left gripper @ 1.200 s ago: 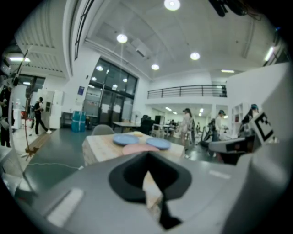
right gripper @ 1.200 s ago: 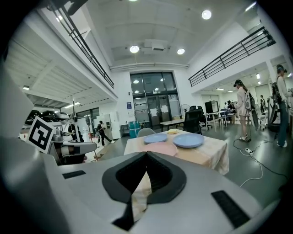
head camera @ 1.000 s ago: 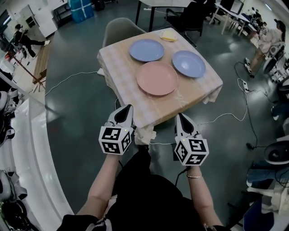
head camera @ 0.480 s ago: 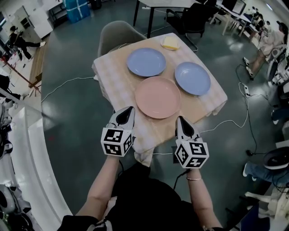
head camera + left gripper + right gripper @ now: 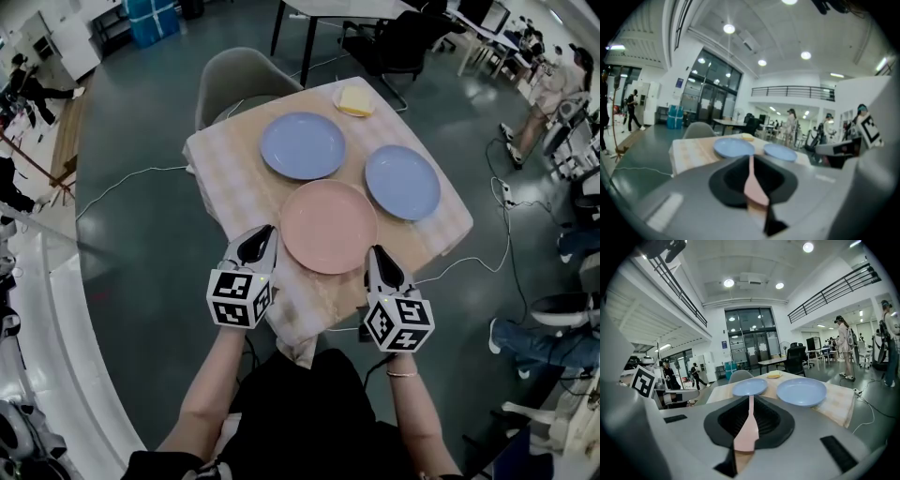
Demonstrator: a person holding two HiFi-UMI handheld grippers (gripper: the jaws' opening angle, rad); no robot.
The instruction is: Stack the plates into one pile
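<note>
The approach looks best kept low toward the near rim of the round pink plate [image 5: 328,226], centre-frame on the checked-cloth table [image 5: 230,178] below the far round blue plate [image 5: 302,145] and the right round blue plate [image 5: 402,181], and both forearms reach forward side by side, the left gripper [image 5: 263,233] empty with jaws just starting to part, the right gripper [image 5: 376,253] pressed together on nothing.

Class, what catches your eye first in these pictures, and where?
Three round plates lie apart on a square table with a checked cloth: a pink plate nearest the person, one pale blue plate beyond it, a second blue plate to its right. A small yellow thing sits at the far corner.
</note>
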